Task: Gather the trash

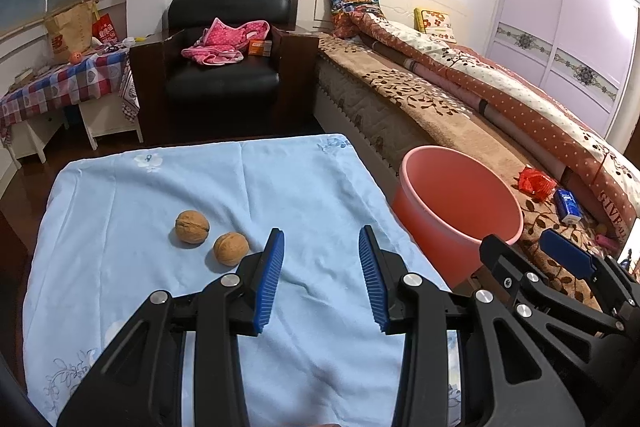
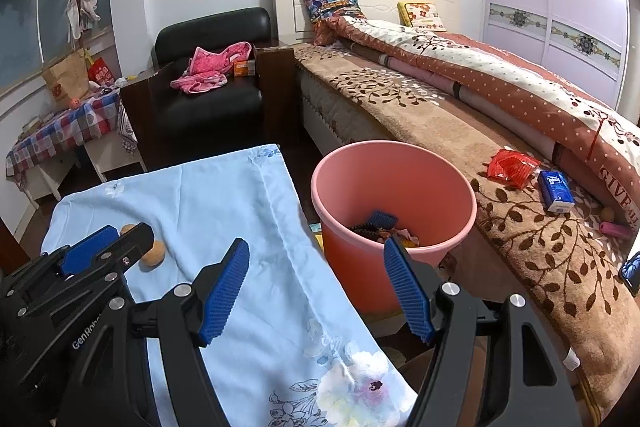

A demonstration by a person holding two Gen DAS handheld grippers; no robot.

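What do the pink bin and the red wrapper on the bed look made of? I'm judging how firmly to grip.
Pink bin: likely moulded plastic, smooth with a slight sheen and a thin rolled rim. Red wrapper: apparently thin plastic film or foil, glossy and sharply crinkled.

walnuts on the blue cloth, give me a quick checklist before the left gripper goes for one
1. Left gripper open and empty: ok.
2. Right gripper open and empty: ok.
3. Walnuts: near walnut and far walnut both lie in the open on the blue cloth, apart from each other: ok.
4. Near walnut lined up between the left jaws: not ok, it sits left of them.
5. Pink bucket upright, mouth open, room inside: ok.
6. Whether the walnuts count as trash: cannot tell.
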